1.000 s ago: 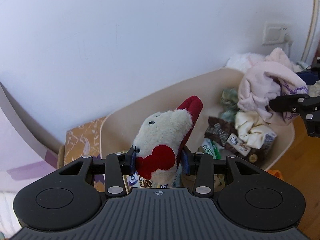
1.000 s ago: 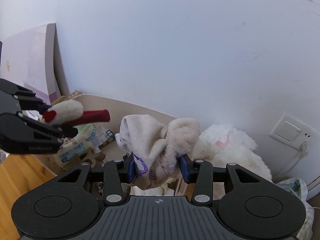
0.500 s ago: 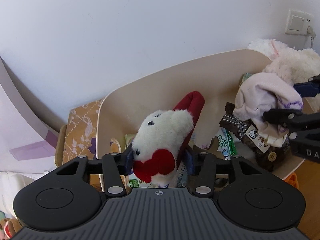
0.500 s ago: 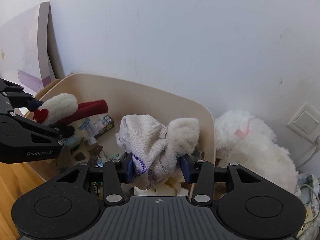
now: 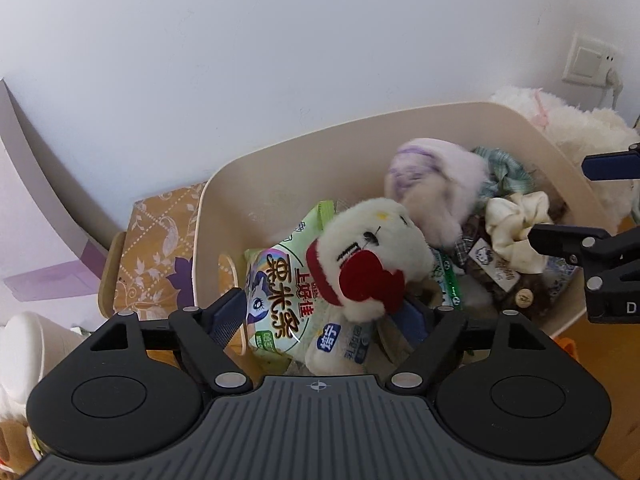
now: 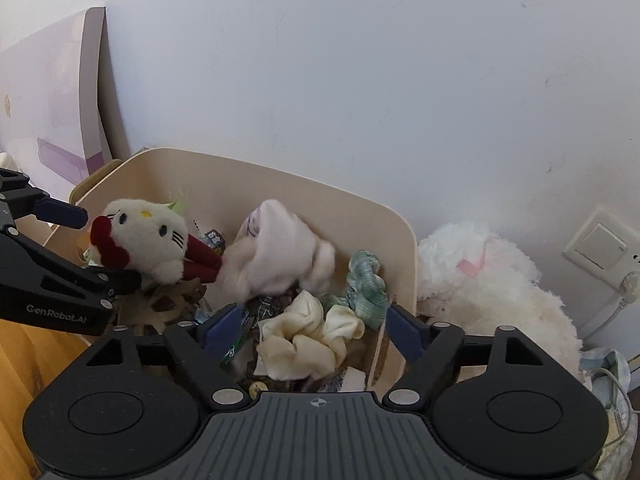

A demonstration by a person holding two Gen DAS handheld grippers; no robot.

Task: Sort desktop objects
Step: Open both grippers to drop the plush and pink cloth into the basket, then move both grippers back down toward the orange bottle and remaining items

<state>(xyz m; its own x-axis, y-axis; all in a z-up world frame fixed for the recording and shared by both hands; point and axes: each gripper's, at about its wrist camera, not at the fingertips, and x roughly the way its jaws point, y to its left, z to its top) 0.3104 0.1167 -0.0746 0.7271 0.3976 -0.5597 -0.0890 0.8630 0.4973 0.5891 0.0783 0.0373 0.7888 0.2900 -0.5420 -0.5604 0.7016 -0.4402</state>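
Observation:
A cream bin (image 5: 360, 136) (image 6: 280, 184) stands against the wall, full of small items. My left gripper (image 5: 320, 312) is open; the white cat plush with a red bow (image 5: 372, 252) (image 6: 144, 240) has left its jaws and falls into the bin's left part. My right gripper (image 6: 312, 320) is open over the bin's right part; the pale pink sock bundle (image 6: 276, 256) (image 5: 432, 184), blurred, drops into the middle. A cream scrunchie (image 6: 312, 336) (image 5: 516, 228) lies below the right gripper.
The bin also holds a green snack bag (image 5: 280, 284), a green checked scrunchie (image 6: 364, 280) and a brown plush (image 5: 496, 276). A large white plush (image 6: 492, 288) sits right of the bin under a wall socket (image 6: 596, 244). A patterned box (image 5: 156, 252) stands left.
Both grippers have opened. The cat plush and the sock bundle have left the jaws and dropped into the bin. Both grippers have tilted down toward the bin.

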